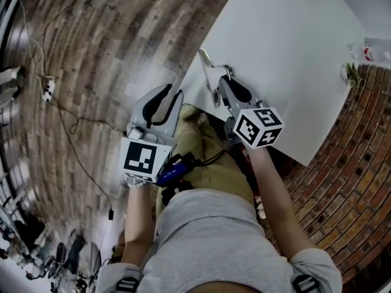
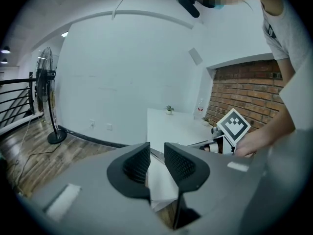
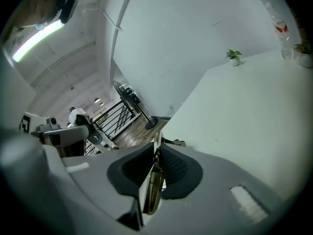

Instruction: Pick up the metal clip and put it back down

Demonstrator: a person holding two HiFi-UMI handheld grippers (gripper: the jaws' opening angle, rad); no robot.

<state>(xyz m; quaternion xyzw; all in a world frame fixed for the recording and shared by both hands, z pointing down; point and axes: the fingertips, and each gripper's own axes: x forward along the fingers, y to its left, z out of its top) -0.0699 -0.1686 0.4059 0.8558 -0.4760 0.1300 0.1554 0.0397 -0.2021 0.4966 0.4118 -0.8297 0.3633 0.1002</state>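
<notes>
The right gripper (image 1: 225, 81) is clamped on the metal clip (image 1: 209, 77). In the right gripper view its jaws are drawn close with the thin metal strip (image 3: 155, 173) pinched edge-on between the black pads (image 3: 172, 166). The clip sticks out past the fingertips. It is at the left edge of the white desk (image 1: 287, 47), close to the near left corner. Whether its far end touches the desk top cannot be told.

The left gripper (image 1: 166, 102) hangs just off that same corner, over the wooden floor (image 1: 91, 54). Its jaws stand at a narrow gap with nothing between them. In the left gripper view only the desk corner (image 2: 161, 175) shows through the gap.

The middle of the desk near the clip is bare. Along the far edge stands a small potted plant (image 3: 234, 57). Near the far right corner are a clear bottle (image 3: 279, 26) and a second plant (image 1: 350, 72). All three are well apart from the clip.

A brick wall (image 1: 354, 182) runs along the desk's right side. On the floor to the left lie loose cables (image 1: 67, 124). A standing fan (image 2: 46, 97) and a black railing (image 2: 14, 102) are farther off. A blue device (image 1: 177, 166) with a cable hangs at the person's waist, between the two forearms.
</notes>
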